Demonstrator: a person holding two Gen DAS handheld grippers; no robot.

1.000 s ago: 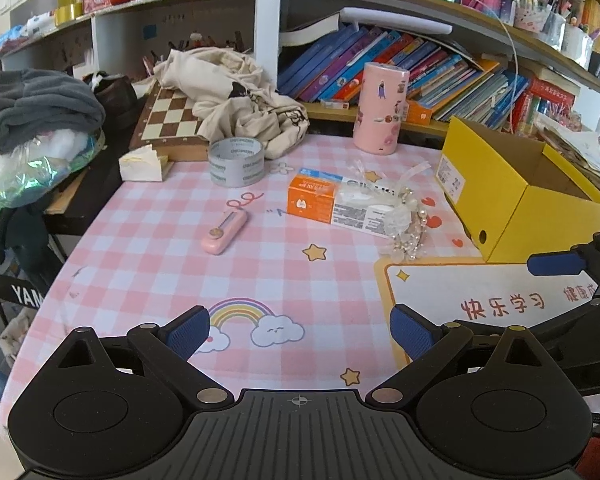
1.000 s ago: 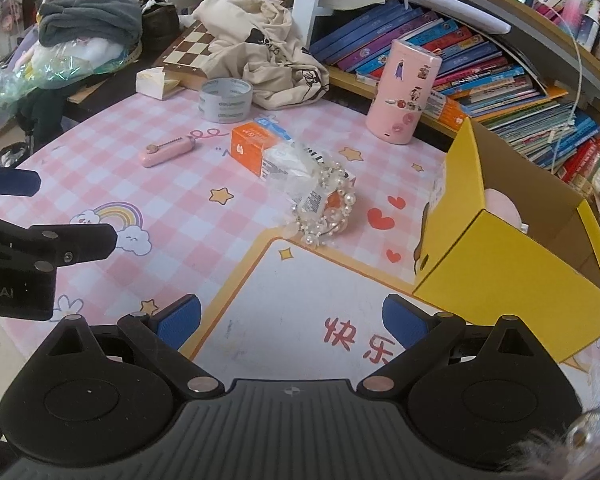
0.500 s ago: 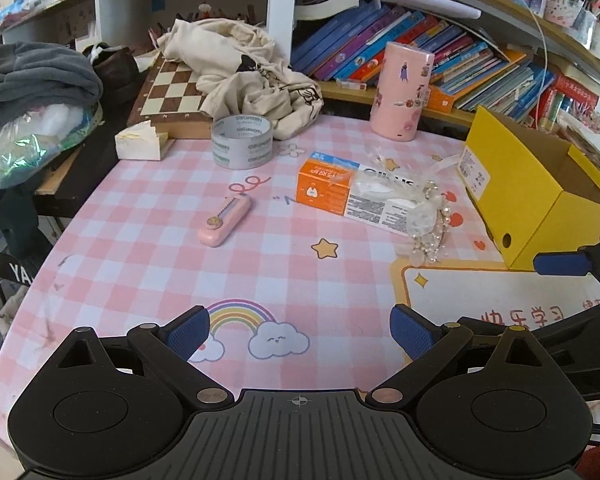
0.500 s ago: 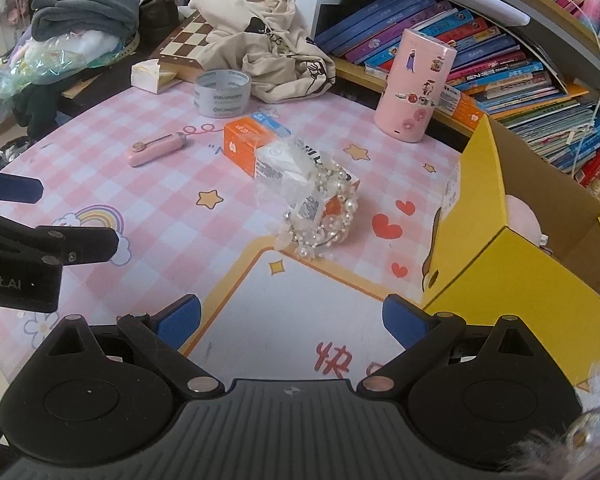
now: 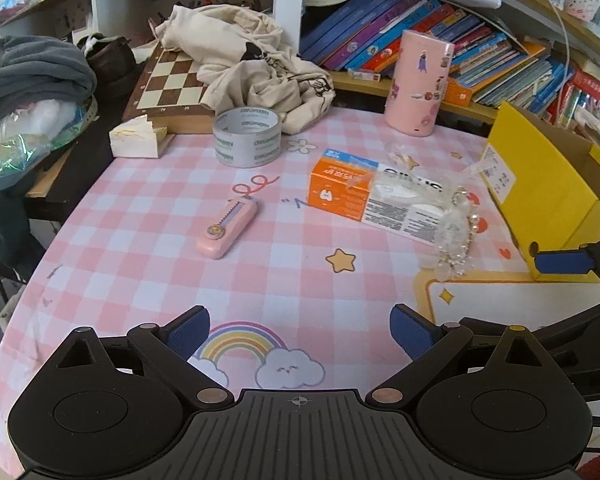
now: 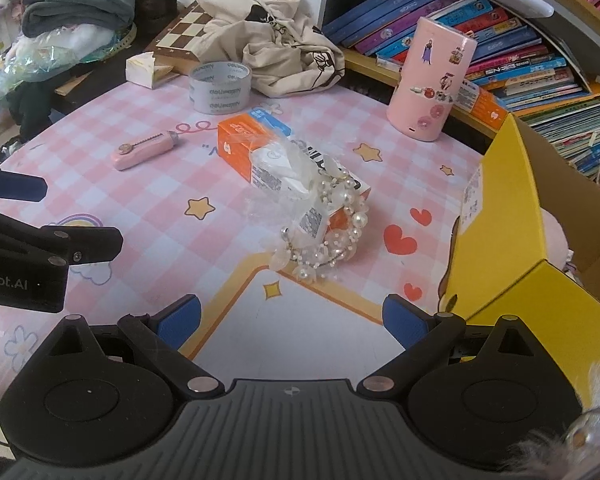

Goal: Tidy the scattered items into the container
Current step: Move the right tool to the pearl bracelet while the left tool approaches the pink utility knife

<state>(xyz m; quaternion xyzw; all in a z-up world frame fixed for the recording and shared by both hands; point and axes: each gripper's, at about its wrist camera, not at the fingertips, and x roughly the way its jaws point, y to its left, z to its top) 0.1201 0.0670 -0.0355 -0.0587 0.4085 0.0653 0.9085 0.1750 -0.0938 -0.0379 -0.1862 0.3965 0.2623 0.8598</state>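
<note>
Both grippers have advanced toward the table's middle since the earlier frames; items sit larger and nearer in both views, none displaced.

Left gripper [image 5: 300, 330]: jaws spread wide, nothing between them, hovering above the rainbow print. Aimed roughly at the pink cutter [image 5: 227, 228], which lies flat and alone on the checked cloth, well apart from the box; probably the left hand's pick.

Right gripper [image 6: 290, 318]: jaws likewise wide, empty, over the white mat. Directly ahead lies the pearl headband [image 6: 328, 236], looped around the near end of the carton [image 6: 276, 160], with clear wrapping draped over both. The tangle means lifting one may drag the other.

Tape roll [image 5: 247, 137]: standing on its flat side at the far edge, just beside the cloth bag [image 5: 252, 64].

Pink cylinder [image 5: 418, 84]: upright near the bookshelf.

Yellow box [image 6: 512, 240]: the container, open-topped, at the right, something pink already inside. Nearest the right gripper, so short carries fall to that side.

Remaining on table: cutter, carton, headband, tape, cylinder.
</note>
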